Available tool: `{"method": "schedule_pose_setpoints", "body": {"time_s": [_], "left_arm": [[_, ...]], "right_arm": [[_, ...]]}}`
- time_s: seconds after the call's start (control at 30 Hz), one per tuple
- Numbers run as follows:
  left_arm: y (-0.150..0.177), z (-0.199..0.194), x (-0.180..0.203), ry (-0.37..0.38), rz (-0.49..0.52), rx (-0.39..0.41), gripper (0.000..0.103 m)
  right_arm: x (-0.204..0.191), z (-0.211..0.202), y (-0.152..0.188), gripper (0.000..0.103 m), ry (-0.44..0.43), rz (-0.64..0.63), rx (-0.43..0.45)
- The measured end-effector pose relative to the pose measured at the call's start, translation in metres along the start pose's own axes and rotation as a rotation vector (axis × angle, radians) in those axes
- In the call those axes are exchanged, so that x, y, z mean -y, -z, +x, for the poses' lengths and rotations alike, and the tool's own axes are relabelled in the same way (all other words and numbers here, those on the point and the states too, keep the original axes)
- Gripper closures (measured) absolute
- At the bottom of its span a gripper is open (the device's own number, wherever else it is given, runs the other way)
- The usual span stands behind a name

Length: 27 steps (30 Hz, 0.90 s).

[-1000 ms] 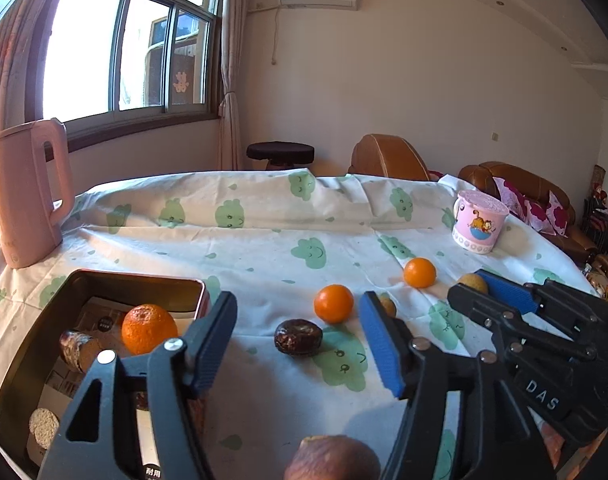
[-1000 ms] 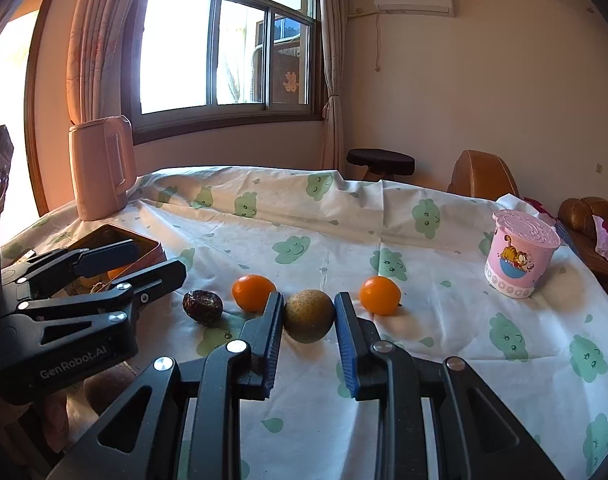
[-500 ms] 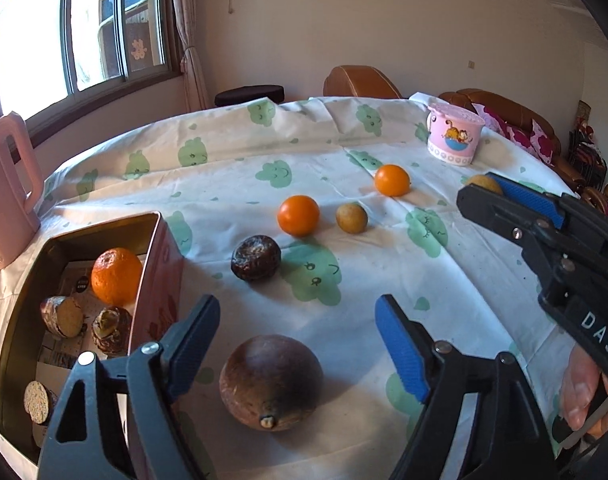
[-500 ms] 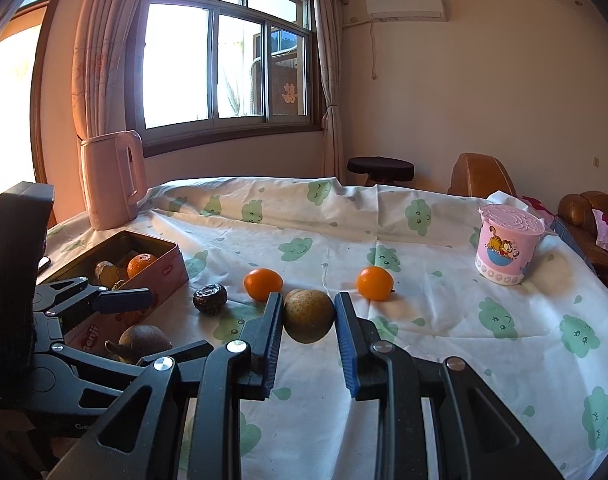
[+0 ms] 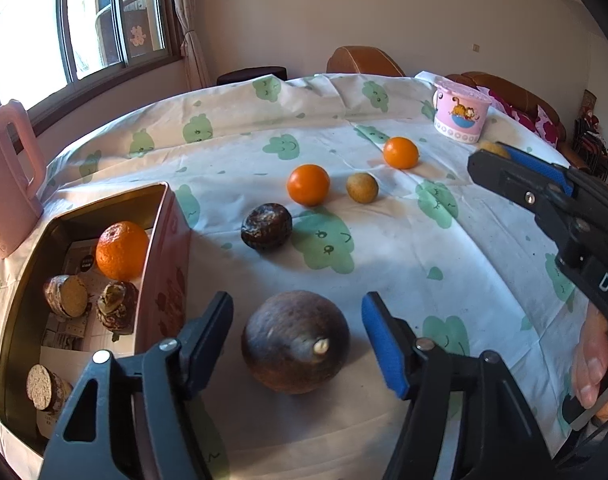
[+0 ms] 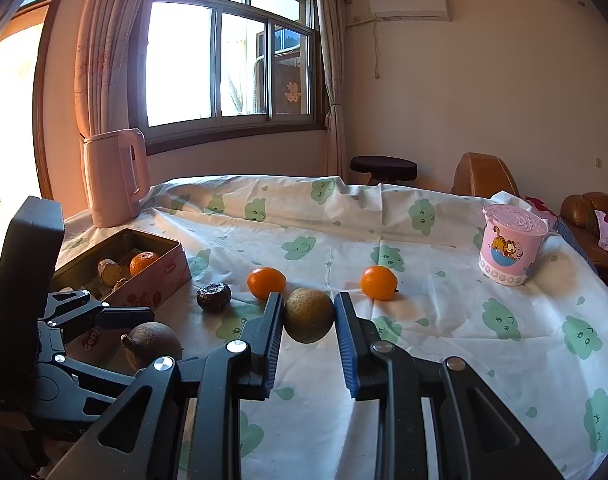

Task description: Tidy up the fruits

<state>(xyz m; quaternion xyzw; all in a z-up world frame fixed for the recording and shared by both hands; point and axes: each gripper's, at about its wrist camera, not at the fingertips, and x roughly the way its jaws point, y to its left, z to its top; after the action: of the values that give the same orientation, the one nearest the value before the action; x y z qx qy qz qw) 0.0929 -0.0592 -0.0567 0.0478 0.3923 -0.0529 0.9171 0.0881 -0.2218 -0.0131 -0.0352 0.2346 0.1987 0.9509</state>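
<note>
Closing around a large brown round fruit [image 5: 295,341], the left gripper [image 5: 295,334] has both pads apart from the skin, a gap showing on either side; the fruit rests on the cloud-print tablecloth [image 5: 404,248] with its stub of stalk turned toward the camera. Just left of that gripper stands the pink tin [image 5: 169,240], open, holding a mandarin [image 5: 121,249] and three cut brown pieces [image 5: 65,295]. Beyond the jaws lie a dark wrinkled fruit [image 5: 266,226], an orange [image 5: 308,185], a small tan fruit [image 5: 362,187] and a second orange [image 5: 401,153], each apart from the others. The right gripper [image 6: 308,320] is clamped on a yellow-brown round fruit [image 6: 308,315], both pads pressing its sides; whether this fruit is lifted clear of the cloth cannot be told from the right wrist view. A pink cartoon cup [image 6: 512,242] stands far right, a pink kettle [image 6: 113,176] far left near the window [image 6: 223,56]. Fingers of a hand [image 5: 594,364] show behind the right gripper's handle at the left view's right edge.
</note>
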Motion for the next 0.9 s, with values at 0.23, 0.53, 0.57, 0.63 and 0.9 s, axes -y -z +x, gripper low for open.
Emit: {"method": "schedule_pose_setpoints", "body": {"time_s": [0.23, 0.53, 0.57, 0.63, 0.9], "left_arm": [[0.003, -0.002, 0.003, -0.037, 0.046, 0.002, 0.052], [0.002, -0.002, 0.013, -0.067, 0.110, 0.010, 0.053], [0.002, -0.002, 0.012, -0.059, 0.104, 0.012, 0.053], [0.002, -0.003, 0.009, -0.033, 0.089, 0.016, 0.053], [0.003, -0.017, -0.003, 0.028, 0.029, 0.076, 0.053]], "right_arm": [[-0.001, 0.000, 0.000, 0.075, 0.006, -0.002, 0.001], [-0.001, 0.001, 0.000, 0.075, 0.000, 0.002, 0.000], [-0.001, 0.001, 0.000, 0.075, 0.001, 0.002, 0.000], [-0.002, 0.000, 0.000, 0.075, 0.003, -0.001, 0.004], [-0.008, -0.002, -0.001, 0.075, -0.012, -0.007, 0.022]]}}
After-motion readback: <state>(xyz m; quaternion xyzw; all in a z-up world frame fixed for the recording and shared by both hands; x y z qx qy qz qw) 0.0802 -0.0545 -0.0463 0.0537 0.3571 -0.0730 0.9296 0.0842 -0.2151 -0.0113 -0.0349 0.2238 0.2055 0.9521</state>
